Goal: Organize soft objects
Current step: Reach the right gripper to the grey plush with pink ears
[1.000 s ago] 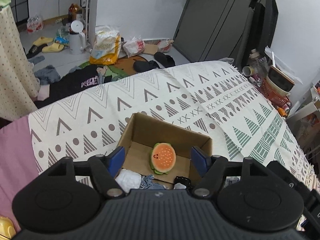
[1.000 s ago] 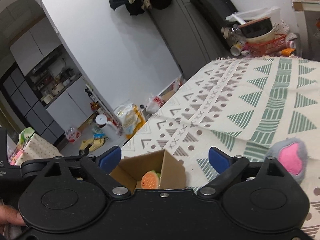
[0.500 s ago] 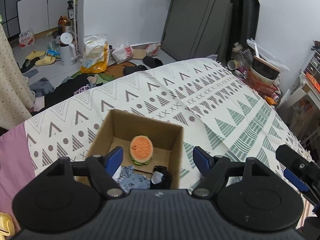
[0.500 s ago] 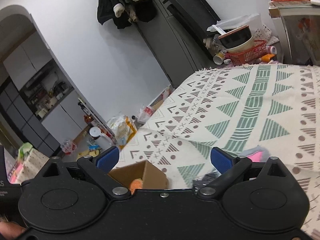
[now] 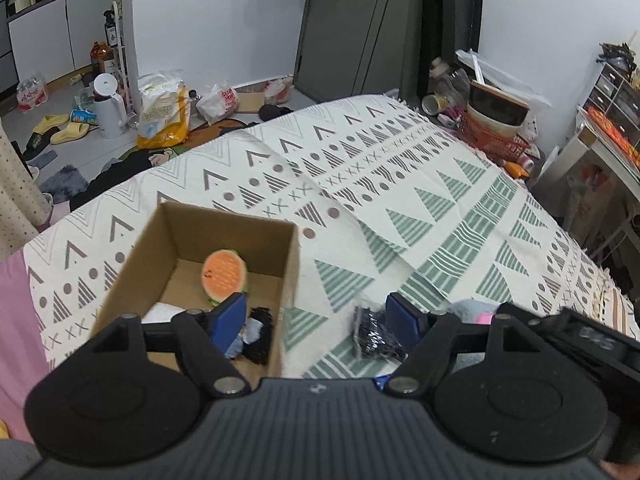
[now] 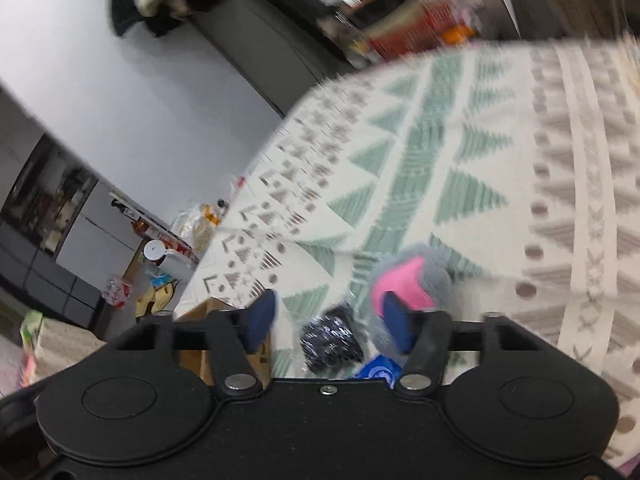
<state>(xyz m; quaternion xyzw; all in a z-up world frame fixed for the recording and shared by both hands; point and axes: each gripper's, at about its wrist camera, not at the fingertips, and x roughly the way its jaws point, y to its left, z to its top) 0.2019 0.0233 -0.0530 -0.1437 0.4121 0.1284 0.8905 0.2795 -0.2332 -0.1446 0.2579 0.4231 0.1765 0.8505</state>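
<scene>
Four blue fingers (image 5: 230, 316), one box (image 5: 160, 240).

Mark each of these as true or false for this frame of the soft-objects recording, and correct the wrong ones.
1. The burger-shaped plush lies inside the cardboard box. True.
2. The left gripper is shut on the plush. False: its jaws are open and hold nothing.
3. A dark item in clear wrap lies on the patterned blanket, outside the box. True.
4. The grey and pink plush is already in the box. False: it lies on the blanket, out of the box.
5. The right gripper has open jaws, with the wrapped item between them. True.
6. The box is closed. False: its top is open.
</scene>
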